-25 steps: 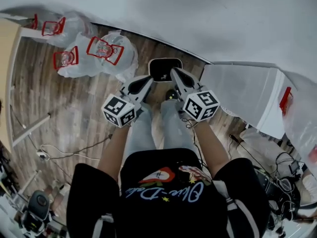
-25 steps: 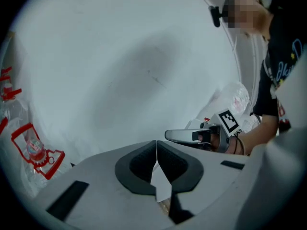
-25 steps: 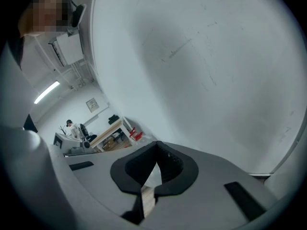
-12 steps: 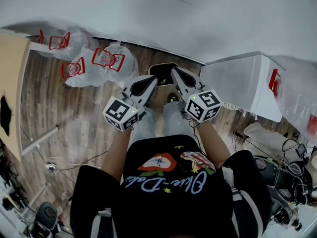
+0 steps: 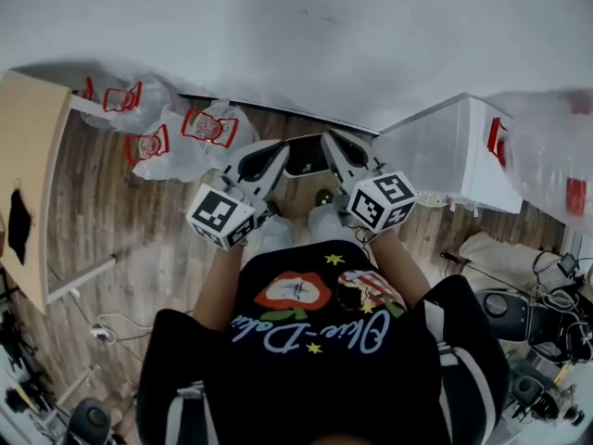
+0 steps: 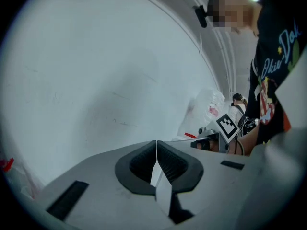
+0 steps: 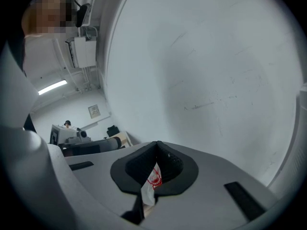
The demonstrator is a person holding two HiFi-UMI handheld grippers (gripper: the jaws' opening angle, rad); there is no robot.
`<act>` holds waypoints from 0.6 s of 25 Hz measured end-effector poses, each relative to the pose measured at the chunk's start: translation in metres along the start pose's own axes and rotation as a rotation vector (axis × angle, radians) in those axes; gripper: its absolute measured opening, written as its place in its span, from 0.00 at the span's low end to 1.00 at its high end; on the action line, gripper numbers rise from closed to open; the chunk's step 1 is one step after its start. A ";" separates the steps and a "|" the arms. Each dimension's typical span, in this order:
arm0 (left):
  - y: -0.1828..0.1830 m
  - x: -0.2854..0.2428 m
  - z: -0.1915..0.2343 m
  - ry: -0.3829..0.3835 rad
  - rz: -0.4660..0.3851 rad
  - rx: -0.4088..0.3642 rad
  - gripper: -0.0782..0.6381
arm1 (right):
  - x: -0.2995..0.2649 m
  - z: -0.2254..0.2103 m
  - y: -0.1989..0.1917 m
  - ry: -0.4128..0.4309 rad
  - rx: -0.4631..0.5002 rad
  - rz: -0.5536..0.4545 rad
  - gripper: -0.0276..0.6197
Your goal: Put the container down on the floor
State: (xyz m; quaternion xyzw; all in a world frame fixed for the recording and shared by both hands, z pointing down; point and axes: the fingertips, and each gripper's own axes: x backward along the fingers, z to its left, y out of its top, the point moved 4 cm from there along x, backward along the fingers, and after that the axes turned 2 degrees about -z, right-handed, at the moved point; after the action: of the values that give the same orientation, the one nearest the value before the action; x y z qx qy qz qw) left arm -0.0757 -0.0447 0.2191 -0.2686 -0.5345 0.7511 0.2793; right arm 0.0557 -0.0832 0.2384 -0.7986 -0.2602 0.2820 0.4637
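The black rounded-rectangle container (image 5: 306,156) is lying on the wood-plank floor (image 5: 120,211) at the foot of the white wall (image 5: 296,35). In the head view it is showing between the tips of the left claw (image 5: 281,148) and the right claw (image 5: 331,142), which are partly covering it. Neither gripper view is showing it, only wall ahead.

Both claws are standing pressed together. The left one is pinching a thin white strip (image 6: 160,188), and the right one a red-printed white strip (image 7: 152,178). That red mark is too small to read, and so is the red print on the clear plastic bags (image 5: 185,142) left of the container. Pale-blue cursive lettering is running across the person's black T-shirt (image 5: 315,336), but I cannot read it surely.

Compared with a second ago, the container, bags and floor are looking smaller. The container is keeping its place by the wall, more of the beige worktop (image 5: 32,174) is showing at the left, and both claws are staying closed.
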 end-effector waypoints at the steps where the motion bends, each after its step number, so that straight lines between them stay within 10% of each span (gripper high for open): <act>1: 0.004 0.003 0.000 0.005 -0.004 -0.008 0.12 | 0.002 0.004 0.003 0.002 0.004 -0.008 0.04; 15: 0.028 0.024 -0.003 0.022 -0.044 -0.029 0.12 | 0.005 0.033 0.017 0.038 0.020 -0.042 0.04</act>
State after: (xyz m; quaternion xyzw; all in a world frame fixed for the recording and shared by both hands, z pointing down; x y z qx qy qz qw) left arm -0.0942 -0.0330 0.1888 -0.2689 -0.5481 0.7339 0.2978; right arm 0.0384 -0.0675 0.2087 -0.7936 -0.2652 0.2594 0.4823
